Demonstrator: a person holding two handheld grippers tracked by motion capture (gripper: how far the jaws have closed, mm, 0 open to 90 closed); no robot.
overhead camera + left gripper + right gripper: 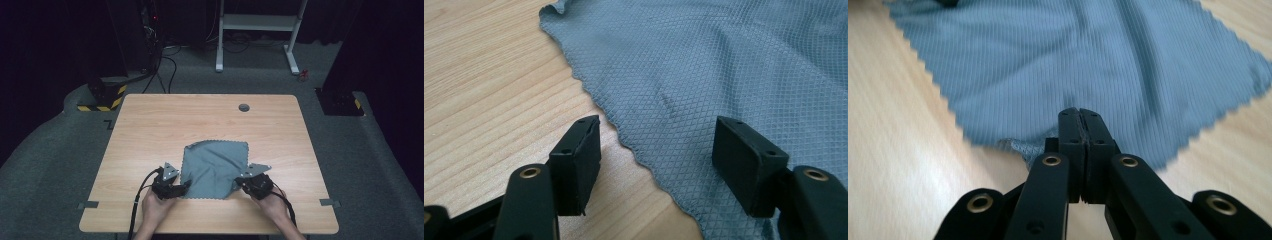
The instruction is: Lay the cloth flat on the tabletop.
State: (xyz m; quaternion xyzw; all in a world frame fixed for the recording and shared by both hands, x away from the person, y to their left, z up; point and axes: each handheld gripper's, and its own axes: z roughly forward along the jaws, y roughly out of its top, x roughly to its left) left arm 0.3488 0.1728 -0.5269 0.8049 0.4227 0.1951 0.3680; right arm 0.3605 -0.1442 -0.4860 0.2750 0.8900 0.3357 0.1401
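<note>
A grey-blue cloth (215, 167) with a pinked edge lies spread on the wooden table (150, 130), near its front middle. My left gripper (186, 187) sits low at the cloth's near left edge. Its jaws stand open (659, 127), one pad over bare wood and the other over the cloth (704, 65), and the hem runs between them untouched. My right gripper (237, 184) is at the near right corner. Its jaws are pressed together (1080, 114) with a fold of the cloth (1073, 55) pinched and bunched under them.
A round cable hole (244, 107) sits near the table's far edge. Grey tape marks (88, 204) (330, 202) lie at the front corners. Behind the table stand a white desk frame (257, 22) and a base with yellow-black stripes (102, 95).
</note>
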